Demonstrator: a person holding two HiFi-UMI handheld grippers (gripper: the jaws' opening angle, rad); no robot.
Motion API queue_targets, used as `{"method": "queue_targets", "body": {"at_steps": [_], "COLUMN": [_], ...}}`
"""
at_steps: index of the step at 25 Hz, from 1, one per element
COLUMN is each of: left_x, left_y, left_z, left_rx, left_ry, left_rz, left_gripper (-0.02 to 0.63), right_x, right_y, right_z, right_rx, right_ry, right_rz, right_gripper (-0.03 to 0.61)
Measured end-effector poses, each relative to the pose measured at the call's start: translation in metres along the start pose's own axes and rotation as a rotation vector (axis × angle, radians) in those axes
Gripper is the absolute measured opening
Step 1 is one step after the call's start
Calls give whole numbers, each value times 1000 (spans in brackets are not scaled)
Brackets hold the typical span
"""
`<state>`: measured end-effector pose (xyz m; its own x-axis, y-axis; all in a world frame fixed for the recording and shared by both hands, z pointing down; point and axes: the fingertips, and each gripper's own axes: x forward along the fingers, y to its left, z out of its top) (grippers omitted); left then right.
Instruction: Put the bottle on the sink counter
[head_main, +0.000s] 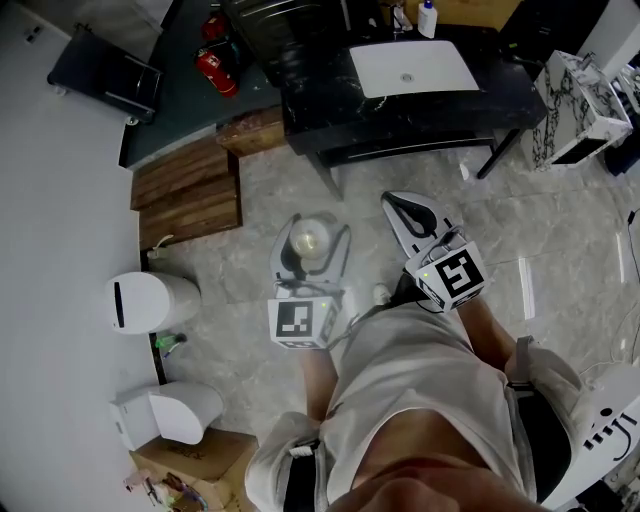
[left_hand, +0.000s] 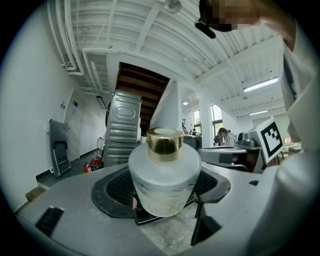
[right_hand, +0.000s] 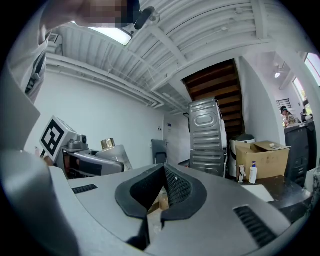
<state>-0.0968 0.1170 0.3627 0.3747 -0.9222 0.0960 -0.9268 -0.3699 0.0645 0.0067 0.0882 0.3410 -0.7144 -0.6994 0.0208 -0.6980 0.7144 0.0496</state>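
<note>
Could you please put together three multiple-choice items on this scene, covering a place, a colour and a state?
1. Where is the frosted bottle?
A. on the sink counter
B. between the left tool's jaws
C. on a shelf

2. What colour is its cap?
A. blue
B. red
C. gold

3. How do the right tool's jaws stand?
A. together, empty
B. wide apart
C. clamped on a box

Answers:
1 B: the left gripper view shows it gripped between the jaws, away from the sink counter.
2 C: the cap shines gold.
3 A: the jaws meet with nothing between them.
</note>
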Motion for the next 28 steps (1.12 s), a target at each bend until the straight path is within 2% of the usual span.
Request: {"method": "queue_targets", "body": {"at_steps": [8,28], "left_x": [20,107], "left_y": [13,58], "left_z": [6,7], "left_rx": [-6,-4], "left_ry": [-2,14], "left_rz": [-21,19], "left_gripper": [327,327], "right_x": [21,103], "right_y": [-12,-73], "right_z": [-3,-18], "right_rx": [13,30], "right_ry": [1,4], "right_rz": [-6,57], "right_gripper": [-3,-3]}}
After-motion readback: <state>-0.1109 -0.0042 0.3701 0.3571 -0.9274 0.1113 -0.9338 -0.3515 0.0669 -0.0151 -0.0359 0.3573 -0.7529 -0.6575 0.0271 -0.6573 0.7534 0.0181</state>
